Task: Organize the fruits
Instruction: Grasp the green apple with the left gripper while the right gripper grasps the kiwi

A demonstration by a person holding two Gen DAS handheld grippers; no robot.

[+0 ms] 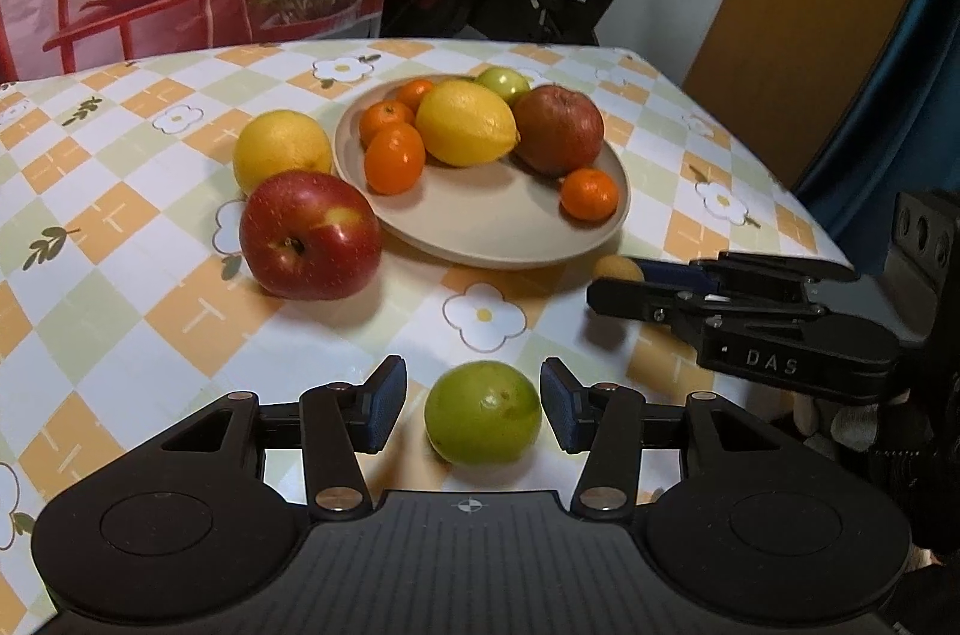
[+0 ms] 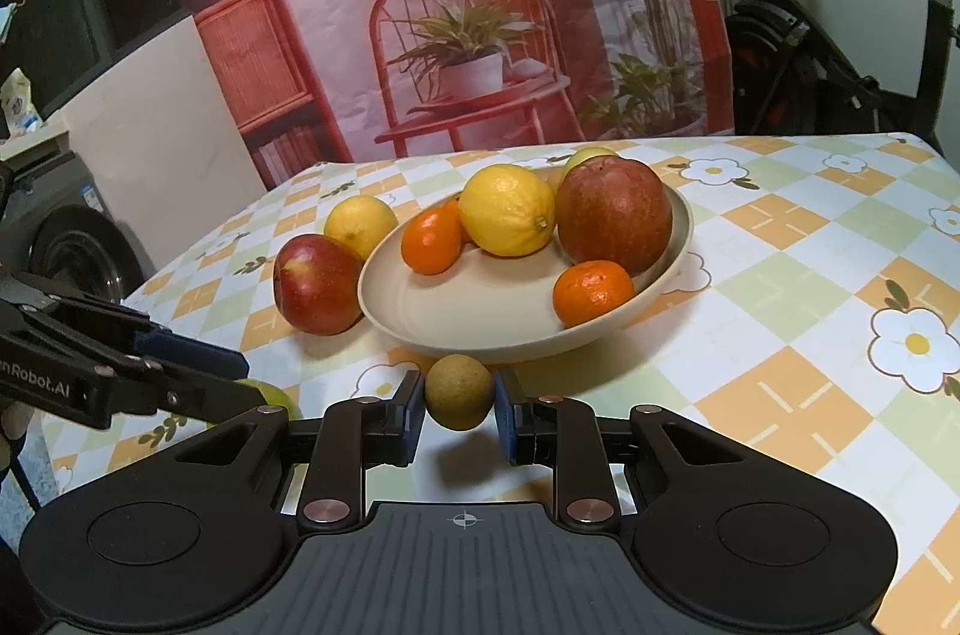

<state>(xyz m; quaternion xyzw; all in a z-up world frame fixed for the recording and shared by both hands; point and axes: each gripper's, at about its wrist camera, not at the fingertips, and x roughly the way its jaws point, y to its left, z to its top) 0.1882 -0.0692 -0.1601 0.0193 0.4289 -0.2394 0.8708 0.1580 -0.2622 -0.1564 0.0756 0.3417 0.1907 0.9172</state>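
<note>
My left claw (image 1: 474, 404) is spread wide around a round green fruit (image 1: 483, 413) sitting on the checkered flower-print desk (image 1: 180, 311) at the lower centre of the left wrist view, with a gap between each blue pad and the fruit. My right claw (image 2: 459, 404) is nearly closed on a small brownish-tan round fruit (image 2: 459, 400), both pads against its sides, just below the near rim of the beige round plate (image 2: 480, 317). On that plate lie a yellow lemon (image 2: 507, 209), a dull red apple (image 2: 612, 221) and small orange mandarins (image 2: 591, 292), while a shiny red apple (image 2: 317, 284) and a second yellow citrus (image 2: 360, 224) rest on the desk at the plate's left.
</note>
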